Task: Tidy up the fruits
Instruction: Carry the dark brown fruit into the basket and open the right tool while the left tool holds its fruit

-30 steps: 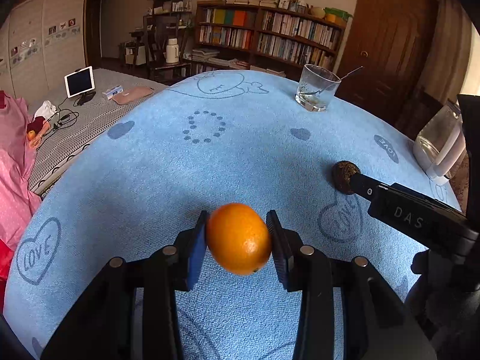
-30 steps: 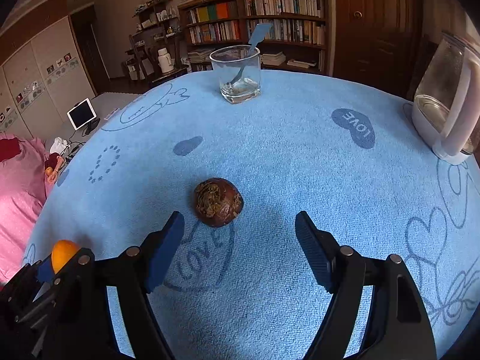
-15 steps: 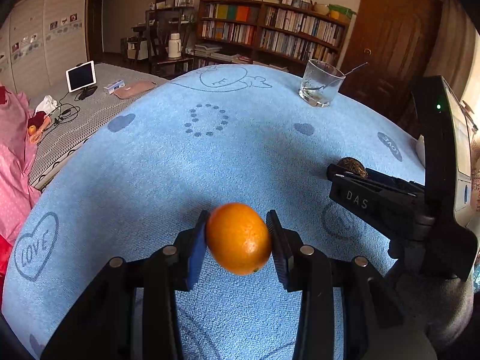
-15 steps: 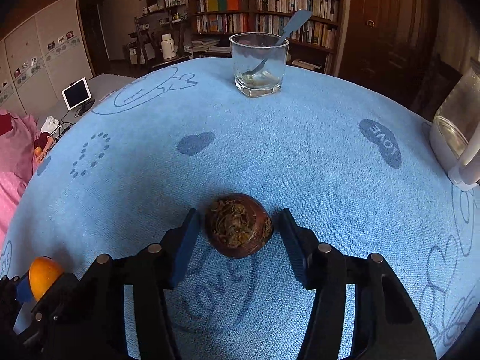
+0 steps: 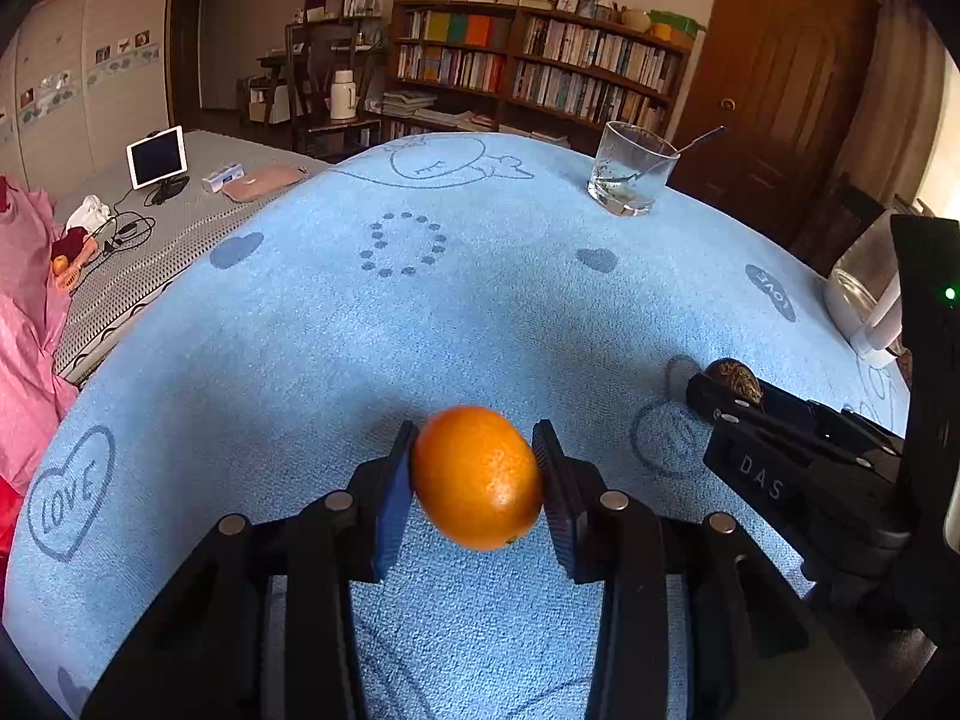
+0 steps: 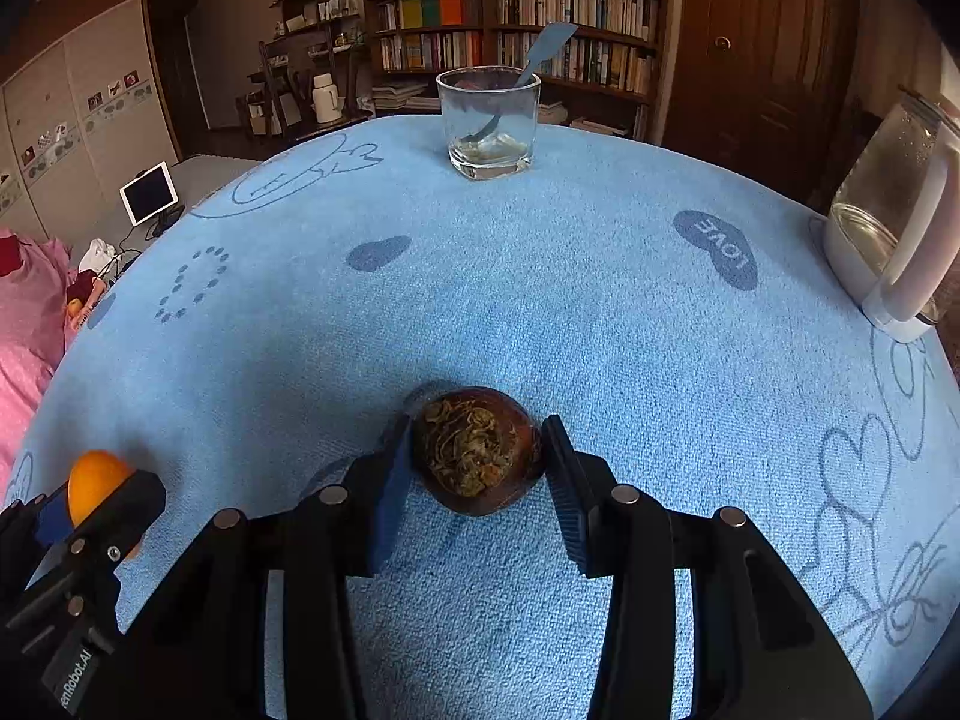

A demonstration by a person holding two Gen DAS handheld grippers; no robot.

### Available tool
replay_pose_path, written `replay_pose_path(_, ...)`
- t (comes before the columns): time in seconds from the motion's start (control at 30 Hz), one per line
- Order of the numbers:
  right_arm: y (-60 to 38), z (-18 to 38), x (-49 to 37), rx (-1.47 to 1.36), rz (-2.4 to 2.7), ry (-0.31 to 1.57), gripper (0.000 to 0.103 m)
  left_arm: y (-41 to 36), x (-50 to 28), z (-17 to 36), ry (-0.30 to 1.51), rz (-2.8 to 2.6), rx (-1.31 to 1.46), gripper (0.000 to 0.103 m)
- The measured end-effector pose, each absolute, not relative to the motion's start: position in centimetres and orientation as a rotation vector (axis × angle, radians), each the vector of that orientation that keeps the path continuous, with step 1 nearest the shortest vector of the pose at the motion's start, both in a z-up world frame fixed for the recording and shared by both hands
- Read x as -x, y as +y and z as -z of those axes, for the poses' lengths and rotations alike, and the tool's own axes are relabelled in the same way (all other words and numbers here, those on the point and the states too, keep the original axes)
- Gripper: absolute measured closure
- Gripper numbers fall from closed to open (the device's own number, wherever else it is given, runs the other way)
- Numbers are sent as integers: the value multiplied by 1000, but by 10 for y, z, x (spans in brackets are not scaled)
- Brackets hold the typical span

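Observation:
My left gripper (image 5: 477,480) is shut on an orange (image 5: 477,477) and holds it just above the blue cloth. The orange also shows at the left edge of the right wrist view (image 6: 96,483). My right gripper (image 6: 477,468) is shut on a dark brown round fruit (image 6: 477,450) with a dried, fibrous top, held low over the blue tablecloth (image 6: 540,300). In the left wrist view the brown fruit (image 5: 735,378) peeks out at the tip of the right gripper, to the right of the orange.
A glass tumbler with a spoon (image 6: 489,120) stands at the far side of the table. A glass kettle with a white handle (image 6: 894,228) stands at the right edge. A bed with a tablet (image 5: 156,156) lies beyond the table's left edge.
My right gripper moved forward around the brown fruit and closed on it. My left gripper kept holding the orange with little movement.

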State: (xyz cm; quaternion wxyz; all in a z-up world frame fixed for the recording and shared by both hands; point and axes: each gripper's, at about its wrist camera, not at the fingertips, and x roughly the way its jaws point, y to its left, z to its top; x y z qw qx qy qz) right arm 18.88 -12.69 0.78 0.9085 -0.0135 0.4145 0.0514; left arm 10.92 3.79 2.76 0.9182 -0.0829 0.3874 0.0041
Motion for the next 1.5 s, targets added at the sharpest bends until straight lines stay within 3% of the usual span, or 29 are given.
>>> replay_pose_path(1.5,-257,-88,28,-113,117,681,59,2,-70,-61,661,80,90,64)
